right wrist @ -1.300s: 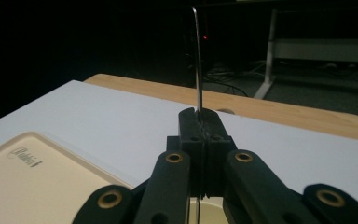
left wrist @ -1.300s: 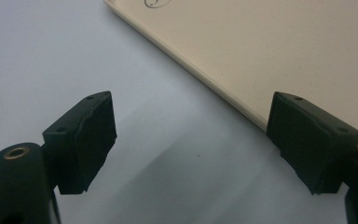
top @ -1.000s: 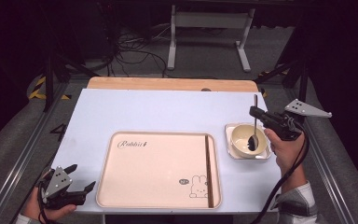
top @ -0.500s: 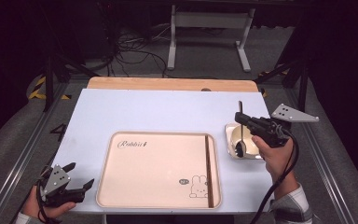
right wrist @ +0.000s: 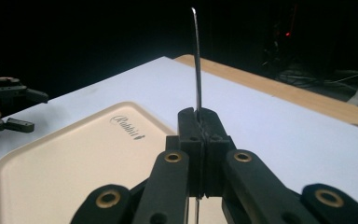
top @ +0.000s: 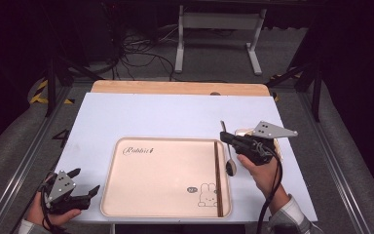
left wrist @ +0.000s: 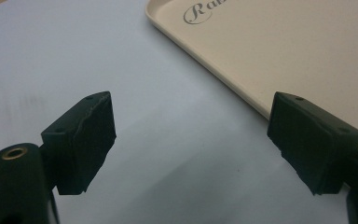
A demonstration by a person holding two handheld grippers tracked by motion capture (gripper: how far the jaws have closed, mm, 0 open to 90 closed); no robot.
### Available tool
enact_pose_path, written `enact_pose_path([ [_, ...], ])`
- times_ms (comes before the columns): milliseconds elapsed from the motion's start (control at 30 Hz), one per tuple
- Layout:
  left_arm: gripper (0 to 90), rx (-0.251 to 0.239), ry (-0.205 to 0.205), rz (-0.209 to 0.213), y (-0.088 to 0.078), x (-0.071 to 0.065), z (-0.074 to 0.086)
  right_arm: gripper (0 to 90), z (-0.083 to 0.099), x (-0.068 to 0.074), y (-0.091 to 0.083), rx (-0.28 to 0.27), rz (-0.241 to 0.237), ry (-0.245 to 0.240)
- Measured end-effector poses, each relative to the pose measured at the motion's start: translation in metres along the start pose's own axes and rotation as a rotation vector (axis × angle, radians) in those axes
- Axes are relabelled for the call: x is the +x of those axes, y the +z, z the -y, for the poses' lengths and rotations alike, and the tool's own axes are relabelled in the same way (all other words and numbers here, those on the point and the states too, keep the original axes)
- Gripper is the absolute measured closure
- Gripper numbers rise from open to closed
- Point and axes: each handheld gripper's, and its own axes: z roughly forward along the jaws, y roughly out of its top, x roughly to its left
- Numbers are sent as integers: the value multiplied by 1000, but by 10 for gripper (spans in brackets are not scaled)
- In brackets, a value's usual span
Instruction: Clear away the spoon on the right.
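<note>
My right gripper (top: 232, 139) is shut on a metal spoon (top: 230, 163), which hangs over the right rim of the beige tray (top: 165, 178). The spoon's bowl points down at the tray's edge and its thin handle (right wrist: 196, 60) rises past the closed jaws of the right gripper (right wrist: 199, 123). My left gripper (top: 85, 181) rests at the table's front left corner, beside the tray's left rim. Its jaws stand wide apart over bare table in the left gripper view, left gripper (left wrist: 191, 135) holding nothing, with the tray (left wrist: 284, 51) at upper right.
A cream bowl (top: 242, 131) sits mostly hidden behind the right gripper, right of the tray. The tray bears a "Rabbit" script, a small bunny print (top: 205, 197) and a dark stripe (top: 217, 175) near its right side. The white table (top: 165, 114) extends far behind; a wooden strip (top: 175, 87) edges its back.
The right gripper has carried the spoon left and slightly down, from over the bowl to the tray's right rim. The left gripper has stayed in place.
</note>
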Motion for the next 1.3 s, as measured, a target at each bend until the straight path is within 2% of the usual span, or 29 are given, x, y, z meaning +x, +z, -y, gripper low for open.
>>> enact_pose_path([
  [300,159,-6,-4,2,-1,1,1,899,19,34,48,113,-116,-22],
  [467,159,-5,0,5,-1,1,1,898,33,42,65,158,-194,43],
  [500,159,-7,3,8,-1,1,1,898,33,42,65,158,-194,43],
  [533,159,-6,5,7,-2,1,1,898,36,44,68,169,-215,52],
  [667,159,-6,11,11,-1,-1,0,894,44,53,80,214,-236,32],
  [767,159,-5,13,12,-1,-1,0,881,49,54,88,247,-235,27],
  [900,159,-3,11,14,-1,-1,0,860,53,49,94,290,-215,47],
  [967,159,1,12,16,0,-1,0,836,54,47,96,316,-205,41],
  [1133,157,2,13,19,0,-1,0,813,59,38,100,364,-153,48],
  [1200,155,1,12,22,1,-1,0,812,59,36,100,388,-122,29],
  [1300,154,9,19,31,2,-1,1,802,60,34,101,404,-100,14],
])
